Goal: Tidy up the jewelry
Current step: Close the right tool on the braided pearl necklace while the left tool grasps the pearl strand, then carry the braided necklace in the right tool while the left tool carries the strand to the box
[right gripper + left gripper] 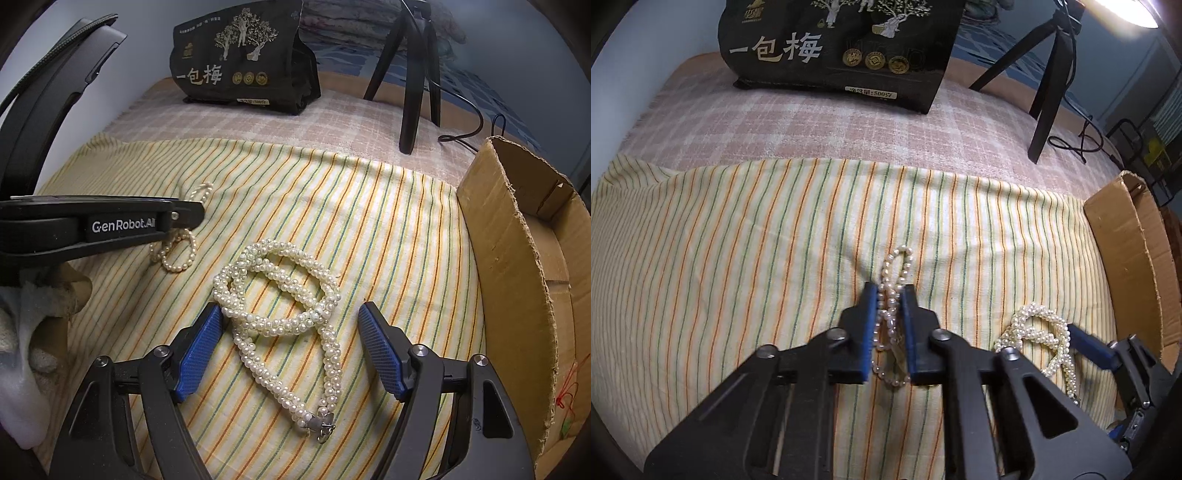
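On the striped cloth [738, 258], the left gripper [890, 295] has its jaws pinching a thin pearl strand [892, 291]. Just beside it, the right gripper [290, 319] holds its jaws spread around a thick pearl necklace [280, 295], near a cardboard box [506, 258].

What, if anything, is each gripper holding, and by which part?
The left gripper pinches the thin pearl strand across its bunched middle. The right gripper is open around the thick pearl necklace, holding nothing.

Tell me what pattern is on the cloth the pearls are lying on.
The cloth is cream with thin orange, yellow and green stripes, clearest in the right wrist view.
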The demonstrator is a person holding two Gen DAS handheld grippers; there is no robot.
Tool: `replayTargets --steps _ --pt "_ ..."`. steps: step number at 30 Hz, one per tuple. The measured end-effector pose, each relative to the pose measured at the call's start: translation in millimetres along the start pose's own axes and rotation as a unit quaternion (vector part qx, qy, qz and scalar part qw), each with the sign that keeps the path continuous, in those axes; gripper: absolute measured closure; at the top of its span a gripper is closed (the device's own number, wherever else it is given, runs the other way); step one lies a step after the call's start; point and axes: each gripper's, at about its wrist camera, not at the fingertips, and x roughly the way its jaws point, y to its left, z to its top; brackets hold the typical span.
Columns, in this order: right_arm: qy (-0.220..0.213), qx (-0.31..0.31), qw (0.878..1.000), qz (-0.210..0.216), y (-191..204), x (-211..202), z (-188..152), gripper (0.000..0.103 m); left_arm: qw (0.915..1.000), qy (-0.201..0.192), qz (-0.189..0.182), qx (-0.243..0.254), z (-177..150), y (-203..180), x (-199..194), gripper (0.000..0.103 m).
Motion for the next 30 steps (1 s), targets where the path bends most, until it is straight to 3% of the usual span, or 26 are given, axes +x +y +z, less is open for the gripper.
replayTargets --steps 6,9,16,30 --pt "0.002 0.007 1.0 0.02 0.1 -0.8 1.3 0.075 0.9988 0.01 -0.033 -0.034 2.3 12.7 -1.3 0.097" --pt "0.001 0.015 0.999 0.031 -1.4 -2.1 1.3 0.086 0.9972 0.016 -0.051 -0.053 4.5 20.4 -4.4 0.097" --pt "-0.018 0.021 0.999 0.034 -2.7 -17.0 3.6 0.089 0.9924 -0.004 -0.093 -0.08 8.2 33.0 -30.5 0.098" --pt "-0.083 0.02 0.996 0.026 -3.1 -77.6 11.1 0.09 0.9875 -0.063 -0.132 -0.058 8.9 23.8 -97.3 0.098"
